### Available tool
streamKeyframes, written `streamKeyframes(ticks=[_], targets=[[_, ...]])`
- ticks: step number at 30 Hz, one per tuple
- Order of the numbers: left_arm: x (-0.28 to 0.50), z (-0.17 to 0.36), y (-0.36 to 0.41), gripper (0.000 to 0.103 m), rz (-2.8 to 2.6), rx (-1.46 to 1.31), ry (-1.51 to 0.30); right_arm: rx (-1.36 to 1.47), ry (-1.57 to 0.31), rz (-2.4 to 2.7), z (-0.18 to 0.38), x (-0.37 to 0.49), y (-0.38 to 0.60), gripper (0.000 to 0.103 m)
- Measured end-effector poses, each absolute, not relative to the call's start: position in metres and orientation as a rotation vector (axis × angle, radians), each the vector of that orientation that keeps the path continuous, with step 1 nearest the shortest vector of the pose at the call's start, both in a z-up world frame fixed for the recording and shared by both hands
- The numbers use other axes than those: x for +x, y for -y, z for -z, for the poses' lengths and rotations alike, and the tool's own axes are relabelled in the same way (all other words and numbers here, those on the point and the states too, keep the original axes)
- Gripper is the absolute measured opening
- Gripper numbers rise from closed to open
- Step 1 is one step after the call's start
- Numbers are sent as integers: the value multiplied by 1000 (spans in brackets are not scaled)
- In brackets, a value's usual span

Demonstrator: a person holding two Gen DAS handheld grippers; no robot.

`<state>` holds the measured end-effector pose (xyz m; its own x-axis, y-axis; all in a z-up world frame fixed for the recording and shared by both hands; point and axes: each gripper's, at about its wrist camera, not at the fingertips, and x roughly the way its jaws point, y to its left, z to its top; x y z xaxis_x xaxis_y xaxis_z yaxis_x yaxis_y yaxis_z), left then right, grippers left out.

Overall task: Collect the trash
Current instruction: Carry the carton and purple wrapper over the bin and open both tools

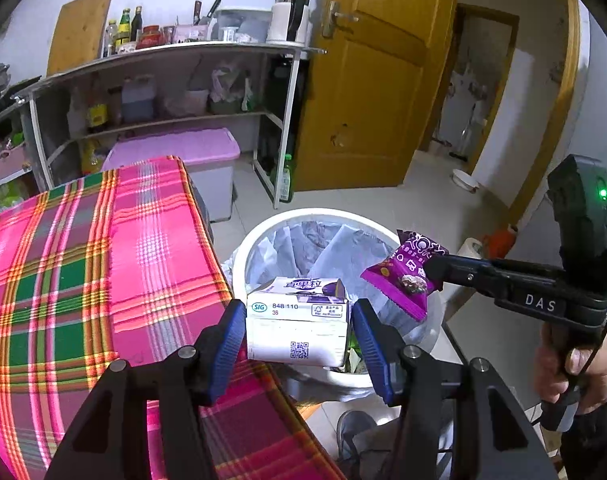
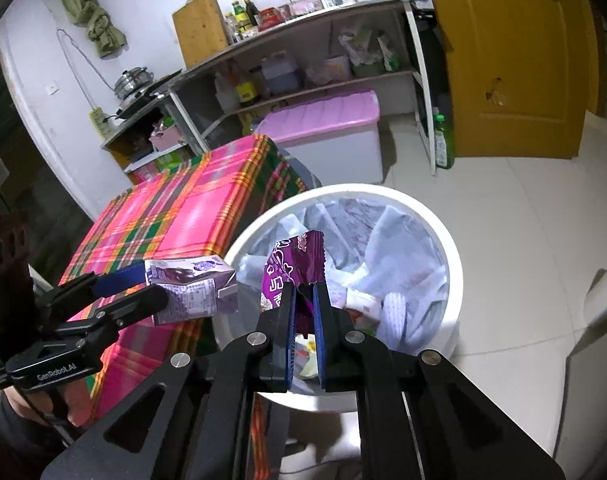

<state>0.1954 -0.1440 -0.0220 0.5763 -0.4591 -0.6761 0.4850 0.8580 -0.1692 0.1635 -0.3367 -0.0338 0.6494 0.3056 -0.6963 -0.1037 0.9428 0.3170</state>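
Observation:
My left gripper (image 1: 298, 312) is shut on a white and purple drink carton (image 1: 297, 324), its blue pads against the carton's two sides. The carton hangs past the table's edge, at the near rim of the white trash bin (image 1: 263, 232). My right gripper (image 2: 303, 292) is shut on a purple snack wrapper (image 2: 293, 264), which it holds above the bin's (image 2: 383, 192) opening. The bin has a pale plastic liner and holds crumpled trash. From the right wrist view the left gripper (image 2: 151, 288) and its carton (image 2: 191, 292) show at the left. The left wrist view catches the right gripper (image 1: 435, 268) and wrapper (image 1: 403, 276).
A table under a pink and green plaid cloth (image 1: 83, 260) stands directly left of the bin. Behind are a metal shelf (image 1: 163, 60) with bottles, a pink-lidded storage box (image 1: 175, 148), a green bottle (image 1: 285, 180) on the floor and a wooden door (image 1: 363, 80). Tiled floor (image 2: 523, 208) lies right of the bin.

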Motion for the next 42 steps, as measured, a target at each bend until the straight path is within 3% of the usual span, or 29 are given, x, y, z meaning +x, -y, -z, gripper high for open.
streamKeyframes(ticks=[8, 12, 15, 38, 42], targets=[[211, 39, 158, 56, 563, 50, -833, 281, -889, -226, 51, 173, 344, 9], [217, 48, 165, 56, 565, 64, -866, 287, -905, -219, 57, 177, 348, 18], [219, 53, 171, 56, 571, 71, -878, 284, -908, -211, 58, 176, 348, 35], [172, 16, 142, 56, 521, 18, -769, 210, -783, -238, 10, 123, 321, 36], [155, 6, 131, 56, 491, 10, -739, 191, -756, -245, 2, 109, 311, 42]])
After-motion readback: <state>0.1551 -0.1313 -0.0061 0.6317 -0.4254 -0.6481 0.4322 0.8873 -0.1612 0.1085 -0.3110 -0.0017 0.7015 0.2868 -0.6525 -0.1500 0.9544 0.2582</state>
